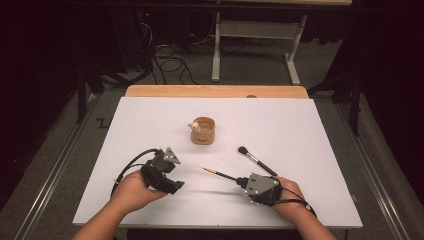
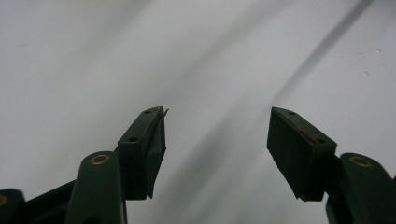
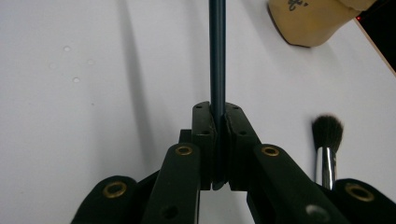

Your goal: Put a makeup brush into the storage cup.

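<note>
Right gripper [image 1: 239,181], clamped tight on a thin dark brush [image 3: 217,56] whose gold tip points toward 10 o'clock above the white worktop [image 1: 300,125]. Left gripper [image 2: 217,135], at 9 o'clock of it, jaws parted, nothing between. A makeup brush [image 1: 256,160] lies at 1 o'clock, a wooden cup [image 1: 203,131] at 11.

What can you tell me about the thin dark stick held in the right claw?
The thin dark stick with a gold tip is slender, straight and smooth, perhaps a brush handle. The right claw is shut on one end; the rest runs out toward the round tan wooden cup, gold tip leading, just above the white tabletop.
</note>
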`<move>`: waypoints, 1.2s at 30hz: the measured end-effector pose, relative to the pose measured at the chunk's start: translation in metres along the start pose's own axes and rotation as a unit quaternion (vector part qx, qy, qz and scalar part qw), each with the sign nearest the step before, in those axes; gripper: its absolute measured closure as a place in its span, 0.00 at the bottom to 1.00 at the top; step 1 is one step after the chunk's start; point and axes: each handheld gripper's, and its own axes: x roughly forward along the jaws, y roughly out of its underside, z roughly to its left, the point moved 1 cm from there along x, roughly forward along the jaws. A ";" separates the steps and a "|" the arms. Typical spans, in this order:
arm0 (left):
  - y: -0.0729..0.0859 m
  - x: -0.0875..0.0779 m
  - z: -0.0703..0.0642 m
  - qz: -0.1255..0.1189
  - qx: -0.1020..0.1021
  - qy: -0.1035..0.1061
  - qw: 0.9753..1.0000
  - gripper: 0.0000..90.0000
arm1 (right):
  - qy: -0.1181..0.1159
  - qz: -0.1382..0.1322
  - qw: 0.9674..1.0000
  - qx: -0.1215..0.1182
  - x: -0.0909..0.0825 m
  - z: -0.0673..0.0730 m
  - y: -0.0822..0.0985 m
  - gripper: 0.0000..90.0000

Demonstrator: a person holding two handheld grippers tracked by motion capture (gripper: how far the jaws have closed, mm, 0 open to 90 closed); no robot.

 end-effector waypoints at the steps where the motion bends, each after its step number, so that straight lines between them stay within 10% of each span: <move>1: 0.004 0.001 0.002 -0.010 -0.009 -0.002 1.000 0.42 | 0.002 -0.007 1.000 0.005 0.000 -0.001 0.001 0.96; 20: 0.033 0.012 0.007 -0.110 -0.038 -0.039 0.992 0.41 | 0.023 -0.037 0.997 0.059 0.001 0.000 0.009 0.96; 36: 0.055 0.013 0.009 -0.242 -0.089 -0.034 0.966 0.41 | 0.047 -0.072 0.986 0.140 -0.003 -0.002 0.019 0.96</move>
